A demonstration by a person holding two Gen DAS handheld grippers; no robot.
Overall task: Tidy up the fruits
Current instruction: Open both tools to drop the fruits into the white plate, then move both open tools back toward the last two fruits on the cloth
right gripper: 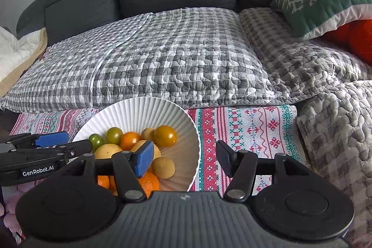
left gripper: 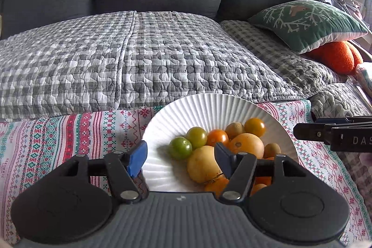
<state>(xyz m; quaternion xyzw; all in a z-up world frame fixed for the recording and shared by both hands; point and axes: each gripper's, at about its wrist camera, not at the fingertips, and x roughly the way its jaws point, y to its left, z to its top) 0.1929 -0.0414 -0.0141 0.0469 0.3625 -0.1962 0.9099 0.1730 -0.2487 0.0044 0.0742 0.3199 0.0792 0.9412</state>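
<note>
On the patterned red-and-teal tablecloth (left gripper: pixel 69 138), the white ribbed ceramic bowl (left gripper: pixel 209 108) is being flanked by both grippers. In the bowl, the green, orange and yellow fruits (right gripper: pixel 130 141) are being kept heaped. The left gripper (left gripper: pixel 180 160) and right gripper (right gripper: pixel 186 160) are being held released, nothing grasped.

Left gripper (left gripper: pixel 180 160): jaws apart, blue pads facing each other with nothing pressed between them, fingers angled downward. Right gripper (right gripper: pixel 184 159): jaws likewise apart and empty, also tilted downward, blue pad on its left finger (right gripper: pixel 144 162) visible, the other finger showing only its dark side. The two grippers sit side by side, each one's fingers entering the edge of the other's wrist view.
</note>
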